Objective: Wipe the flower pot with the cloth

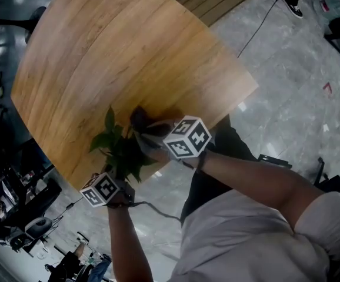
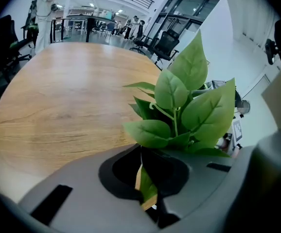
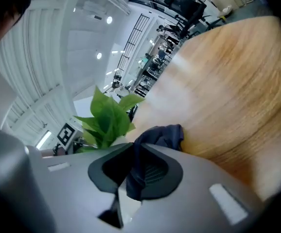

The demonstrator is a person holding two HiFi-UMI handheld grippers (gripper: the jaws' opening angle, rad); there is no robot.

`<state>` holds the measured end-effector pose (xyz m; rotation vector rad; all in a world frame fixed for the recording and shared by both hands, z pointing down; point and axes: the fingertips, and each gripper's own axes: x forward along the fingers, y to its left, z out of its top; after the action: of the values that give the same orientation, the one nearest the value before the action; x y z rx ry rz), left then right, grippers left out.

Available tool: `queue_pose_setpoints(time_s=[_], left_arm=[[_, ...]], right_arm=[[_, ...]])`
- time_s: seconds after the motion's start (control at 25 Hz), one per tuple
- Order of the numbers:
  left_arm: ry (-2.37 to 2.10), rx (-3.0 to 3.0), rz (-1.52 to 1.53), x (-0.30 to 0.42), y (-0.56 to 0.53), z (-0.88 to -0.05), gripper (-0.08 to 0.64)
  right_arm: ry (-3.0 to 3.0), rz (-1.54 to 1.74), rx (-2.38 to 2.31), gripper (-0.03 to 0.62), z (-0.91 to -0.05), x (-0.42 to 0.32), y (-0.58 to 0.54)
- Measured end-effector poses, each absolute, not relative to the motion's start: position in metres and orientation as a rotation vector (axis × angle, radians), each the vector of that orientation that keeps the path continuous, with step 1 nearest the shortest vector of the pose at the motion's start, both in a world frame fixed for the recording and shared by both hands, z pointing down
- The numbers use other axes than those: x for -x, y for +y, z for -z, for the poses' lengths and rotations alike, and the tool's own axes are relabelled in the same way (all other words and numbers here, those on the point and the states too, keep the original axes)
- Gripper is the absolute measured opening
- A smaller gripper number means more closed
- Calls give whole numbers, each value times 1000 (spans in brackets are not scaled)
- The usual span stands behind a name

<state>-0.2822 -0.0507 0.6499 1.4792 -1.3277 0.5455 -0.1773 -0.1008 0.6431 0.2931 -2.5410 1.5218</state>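
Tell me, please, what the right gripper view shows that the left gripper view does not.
Only the right gripper view shows the dark cloth, pinched between the jaws of the right gripper, with its loose end bunched above them. Only the left gripper view shows the left gripper shut on a low leaf of the plant, and office chairs beyond the table's far edge. Both views share the plant's green leaves and the wooden table.

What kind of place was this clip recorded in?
Probably an open-plan office or showroom: a large wooden table, black office chairs beyond it, a polished grey stone floor and tall glass doors.
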Motion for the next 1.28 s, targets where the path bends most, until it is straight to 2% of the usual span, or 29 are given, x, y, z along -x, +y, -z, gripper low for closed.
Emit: queue_pose_setpoints(time_s=[0.2,0.52,0.84,1.12,1.28], left_arm=[[-1359,-1427,-467,281,-49,-651,14],[-1400,-1385,-358,289,-49,-654,14],[-1415,-1337,-257,290,-36,-656,14],[-1432,-1331,-203,299,-42,-656,14],[-1438,-1296,-147,301,-38,-664,14]], right_arm=[[-2630,-1507,-269,43,-591,174,-101],[-2517,-1486,-442,42,-676,183,-108],[-2635,-1412,-325,43,-592,190,-85],[-2491,-1469,-479,43,-668,189,-109],[-2516,-1469,-453,43,-659,190,-106]])
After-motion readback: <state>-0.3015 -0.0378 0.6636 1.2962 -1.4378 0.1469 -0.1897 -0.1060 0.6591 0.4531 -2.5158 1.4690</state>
